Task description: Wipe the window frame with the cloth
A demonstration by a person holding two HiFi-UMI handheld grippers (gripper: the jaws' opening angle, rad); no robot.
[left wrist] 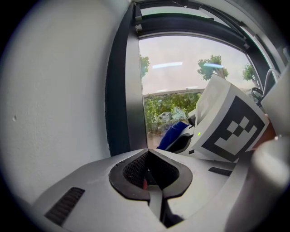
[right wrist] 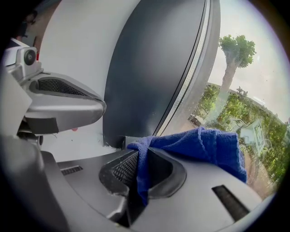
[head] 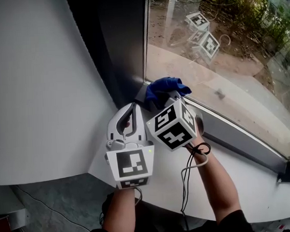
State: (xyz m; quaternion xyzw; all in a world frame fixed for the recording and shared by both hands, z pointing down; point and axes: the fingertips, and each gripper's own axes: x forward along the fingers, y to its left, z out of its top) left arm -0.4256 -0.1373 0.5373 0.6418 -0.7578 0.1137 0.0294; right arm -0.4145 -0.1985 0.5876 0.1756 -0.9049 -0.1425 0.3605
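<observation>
You are pinching the blue cloth [right wrist: 199,145] between the jaws of your right gripper [right wrist: 138,174], and it is bunching at the far-left corner of the window frame [head: 244,139]. You are holding your left gripper [left wrist: 147,174] just left of the right one, jaws pressed together.

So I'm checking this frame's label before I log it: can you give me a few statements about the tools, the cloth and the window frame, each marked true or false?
1. The right tool is shut on the blue cloth. True.
2. The left tool grips the cloth too. False: its jaws are together with nothing between them.
3. The cloth is at the lower corner of the window frame. True.
4. The cloth lies spread flat on the white sill. False: it is bunched up in the right tool, by the frame.
</observation>
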